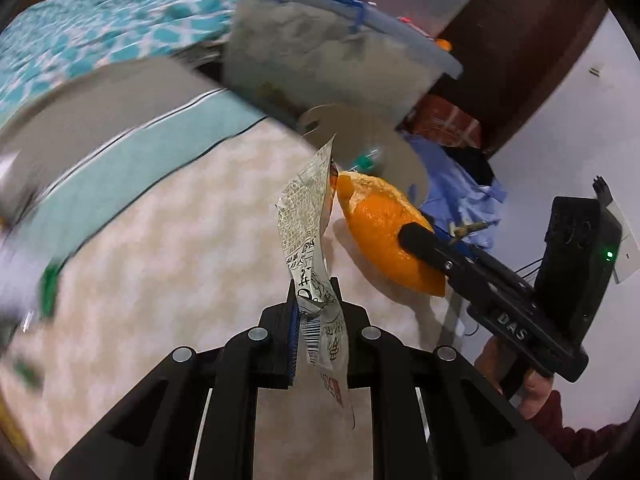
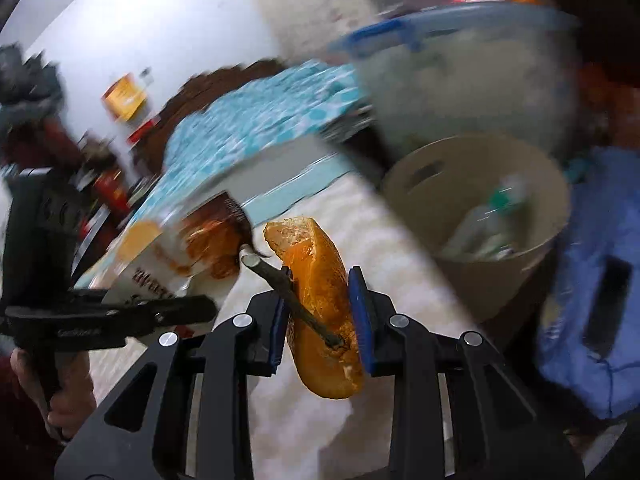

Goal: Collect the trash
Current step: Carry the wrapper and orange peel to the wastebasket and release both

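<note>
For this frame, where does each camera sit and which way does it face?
Left wrist: sits on the left gripper, looking along its jaws shut on a printed wrapper toward the beige bin; the right gripper and hand show at right.
Right wrist: sits on the right gripper, jaws shut on an orange peel and a twig, facing the bin; the left hand shows at left.
Shared: peel, bin, blue-lidded box.

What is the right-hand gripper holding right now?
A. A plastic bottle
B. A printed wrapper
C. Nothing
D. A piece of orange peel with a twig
D: the right gripper is shut on the orange peel with a twig pressed against it; the printed wrapper is in the left gripper.
</note>
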